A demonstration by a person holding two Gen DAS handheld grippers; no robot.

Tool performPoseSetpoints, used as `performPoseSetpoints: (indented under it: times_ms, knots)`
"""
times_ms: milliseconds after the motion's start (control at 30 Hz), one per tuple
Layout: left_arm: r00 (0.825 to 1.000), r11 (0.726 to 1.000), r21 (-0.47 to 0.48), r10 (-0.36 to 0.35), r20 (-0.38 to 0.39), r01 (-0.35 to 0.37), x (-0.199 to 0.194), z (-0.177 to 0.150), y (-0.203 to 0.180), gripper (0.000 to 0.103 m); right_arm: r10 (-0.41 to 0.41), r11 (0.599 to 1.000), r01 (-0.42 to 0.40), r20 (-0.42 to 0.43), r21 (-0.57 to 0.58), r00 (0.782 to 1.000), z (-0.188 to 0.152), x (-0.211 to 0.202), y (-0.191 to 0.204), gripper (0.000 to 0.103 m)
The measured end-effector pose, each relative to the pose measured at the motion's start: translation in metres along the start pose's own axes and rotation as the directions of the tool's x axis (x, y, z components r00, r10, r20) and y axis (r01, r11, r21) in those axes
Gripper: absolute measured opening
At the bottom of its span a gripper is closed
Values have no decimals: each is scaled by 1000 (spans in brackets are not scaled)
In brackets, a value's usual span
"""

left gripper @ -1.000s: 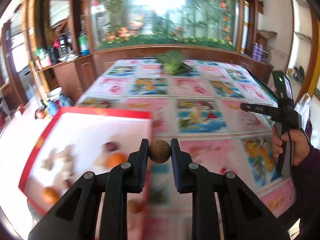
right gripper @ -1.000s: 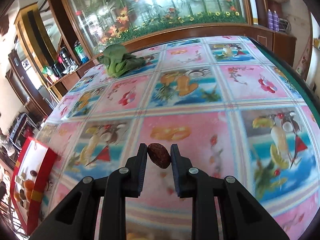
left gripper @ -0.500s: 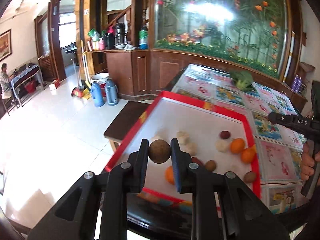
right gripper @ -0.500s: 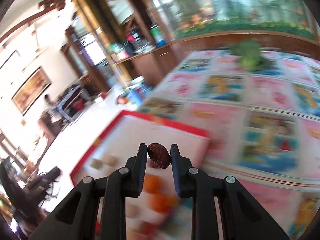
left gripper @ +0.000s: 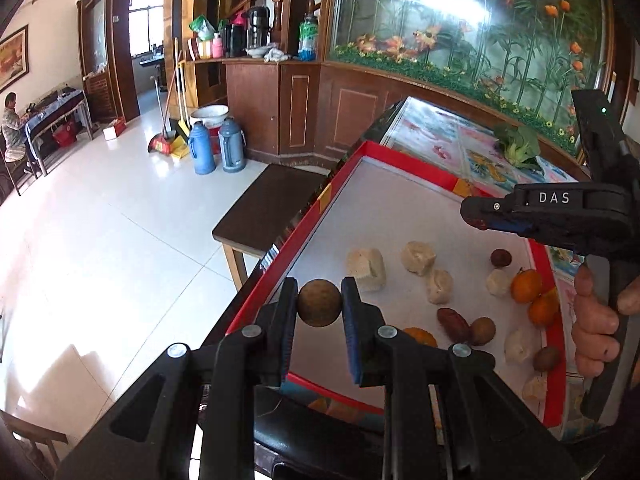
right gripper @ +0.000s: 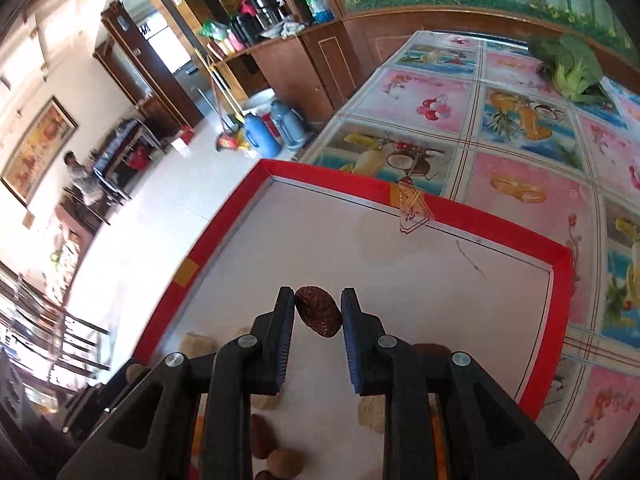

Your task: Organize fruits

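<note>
My left gripper [left gripper: 319, 307] is shut on a round brown longan [left gripper: 319, 302], held over the near left rim of the red-edged white tray [left gripper: 400, 216]. My right gripper [right gripper: 318, 312] is shut on a wrinkled dark red date [right gripper: 319, 317], above the tray's white floor [right gripper: 380, 248]. In the left wrist view the right gripper [left gripper: 476, 216] reaches in from the right, a hand [left gripper: 596, 328] on its handle. Inside the tray lie pale chunks [left gripper: 366, 269], small oranges [left gripper: 526, 286], a red date [left gripper: 452, 324] and brown longans [left gripper: 482, 330].
The tray sits on a table with a fruit-print cloth [right gripper: 520, 148], at its corner. A green leafy vegetable [right gripper: 572, 68] lies at the far end. Beyond the table edge are a dark stool [left gripper: 268, 208], two blue flasks [left gripper: 216, 148] and white floor. A person sits far left.
Both grippers have swung left from over the tablecloth to the tray, each still holding its fruit. The tray and its fruits now fill the view, sharp rather than blurred.
</note>
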State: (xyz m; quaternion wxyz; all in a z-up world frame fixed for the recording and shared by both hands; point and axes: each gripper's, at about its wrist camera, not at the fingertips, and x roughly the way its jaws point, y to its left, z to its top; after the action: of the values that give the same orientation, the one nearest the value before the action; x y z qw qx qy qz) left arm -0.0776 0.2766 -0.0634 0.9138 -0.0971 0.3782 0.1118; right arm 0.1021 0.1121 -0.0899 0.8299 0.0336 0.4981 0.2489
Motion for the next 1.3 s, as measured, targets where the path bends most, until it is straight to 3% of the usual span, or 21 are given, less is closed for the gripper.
performPoseSetpoints:
  times_ms: [100, 267, 367, 400, 467, 600, 767, 867, 933, 1067, 1200, 1300]
  knots:
    - [999, 1000, 14, 13, -29, -13, 11, 2, -3, 24, -28, 999, 27, -53, -20, 998, -4, 11, 4, 23]
    - [996, 998, 39, 51, -70, -48, 22, 1, -8, 24, -77, 994, 73, -42, -83, 996, -11, 6, 11, 26]
    - [994, 998, 39, 51, -98, -47, 27, -1, -9, 27, -79, 994, 75, -36, -83, 996, -14, -3, 9, 43]
    - [994, 997, 51, 56, -97, -51, 26, -2, -11, 30, -71, 994, 69, -14, -85, 997, -16, -11, 8, 43]
    - [992, 992, 73, 104, -71, -98, 19, -3, -15, 64, -59, 993, 61, 24, -106, 998, -20, -26, 6, 43]
    - [993, 989, 94, 118, 3, -118, -3, -1, -22, 76, -48, 990, 68, 155, -127, 987, -32, -71, -1, 46]
    - [984, 984, 101, 137, 112, -148, -43, 3, -36, 92, -46, 984, 98, 317, -148, 947, -57, -132, -11, 57]
    - [971, 979, 116, 143, 194, -167, -73, 4, -51, 98, -64, 981, 132, 404, -142, 913, -75, -166, -16, 66]
    - [962, 977, 123, 145, 233, -177, -88, 4, -59, 103, -61, 981, 135, 446, -136, 893, -88, -185, -20, 66]
    - [944, 977, 129, 126, 305, -172, -124, 0, -77, 103, -87, 975, 181, 517, -133, 851, -117, -218, -24, 73]
    - [919, 969, 127, 151, 364, -210, -152, -5, -94, 103, -96, 966, 216, 583, -140, 807, -143, -246, -23, 77]
    - [916, 974, 129, 125, 381, -186, -170, -11, -104, 103, -93, 968, 214, 611, -129, 786, -159, -263, -26, 77]
